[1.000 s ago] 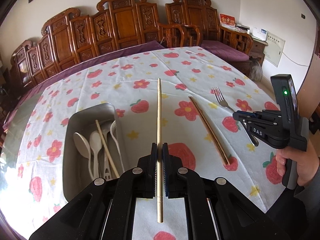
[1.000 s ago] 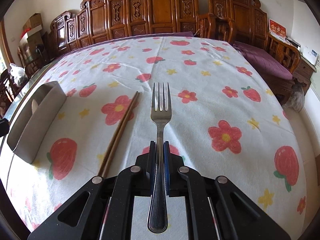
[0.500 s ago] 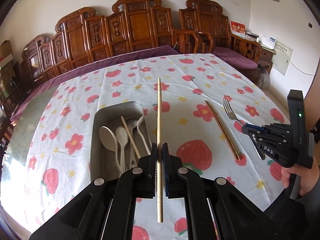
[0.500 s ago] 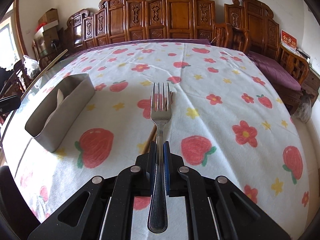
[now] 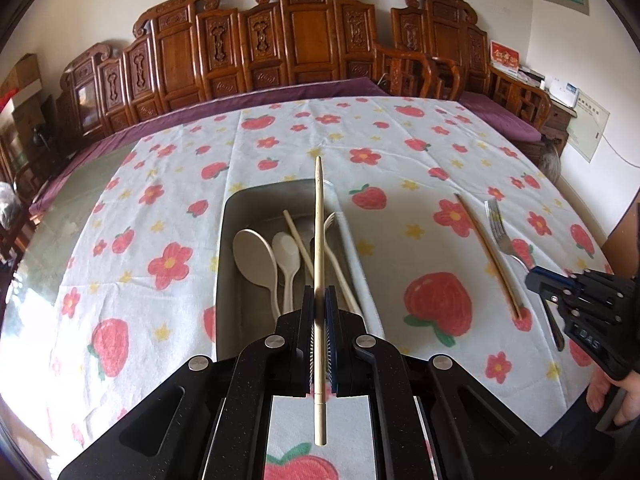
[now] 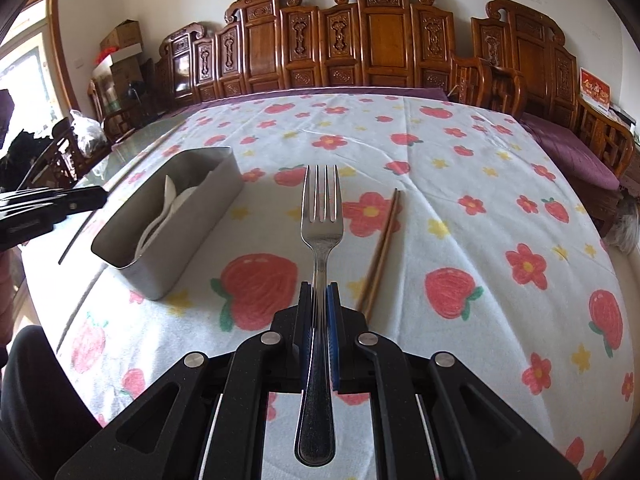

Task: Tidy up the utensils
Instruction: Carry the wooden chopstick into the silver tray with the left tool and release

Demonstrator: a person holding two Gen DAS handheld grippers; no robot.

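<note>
My left gripper (image 5: 319, 294) is shut on a pale wooden chopstick (image 5: 318, 232), which hangs over the grey metal bin (image 5: 225, 240). Inside the bin lie cream spoons (image 5: 256, 256), a cream fork and another pale chopstick (image 5: 298, 240). My right gripper (image 6: 319, 292) is shut on a steel fork (image 6: 321, 216), tines pointing away, above the cloth to the right of the bin (image 6: 188, 236). In the left wrist view the right gripper (image 5: 534, 280) with the fork (image 5: 500, 232) shows at the right. A brown chopstick pair (image 6: 382, 248) (image 5: 486, 248) lies on the cloth.
The table carries a white cloth (image 5: 400, 152) printed with strawberries and flowers. Carved wooden chairs (image 5: 312, 40) line its far side. A person's hand (image 5: 616, 400) holds the right gripper at the near right edge. The left gripper's tip (image 6: 80, 200) reaches in left of the bin.
Both grippers have shifted left across the table. The pale chopstick now hangs over the bin instead of the cloth beside it. The fork has lifted off the cloth and come closer to the bin.
</note>
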